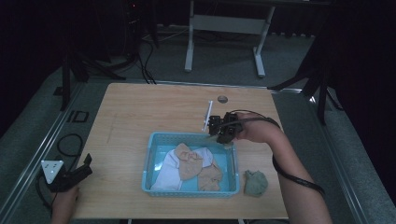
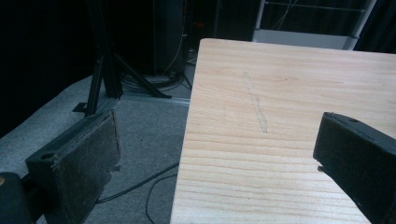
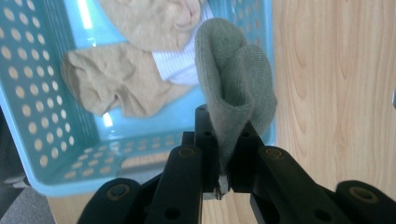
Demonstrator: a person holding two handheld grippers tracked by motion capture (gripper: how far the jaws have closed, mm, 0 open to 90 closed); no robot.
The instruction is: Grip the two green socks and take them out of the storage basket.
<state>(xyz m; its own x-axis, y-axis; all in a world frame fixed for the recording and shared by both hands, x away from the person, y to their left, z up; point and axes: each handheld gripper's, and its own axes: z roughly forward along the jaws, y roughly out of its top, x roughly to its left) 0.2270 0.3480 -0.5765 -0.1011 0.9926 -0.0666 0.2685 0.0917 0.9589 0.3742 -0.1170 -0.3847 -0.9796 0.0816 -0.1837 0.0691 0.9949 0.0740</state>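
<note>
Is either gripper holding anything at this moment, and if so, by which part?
The right gripper is shut on a grey-green sock, pinching one folded end of it above the blue basket. The left gripper is open and holds nothing.

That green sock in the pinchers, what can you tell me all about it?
The grey-green sock looks like soft ribbed knit cloth. It is folded over itself, so it makes a rounded loop. The right gripper is shut on its lower end, with both black jaws squeezing it. The sock hangs above the far right edge of the blue basket, not touching the clothes inside.
</note>
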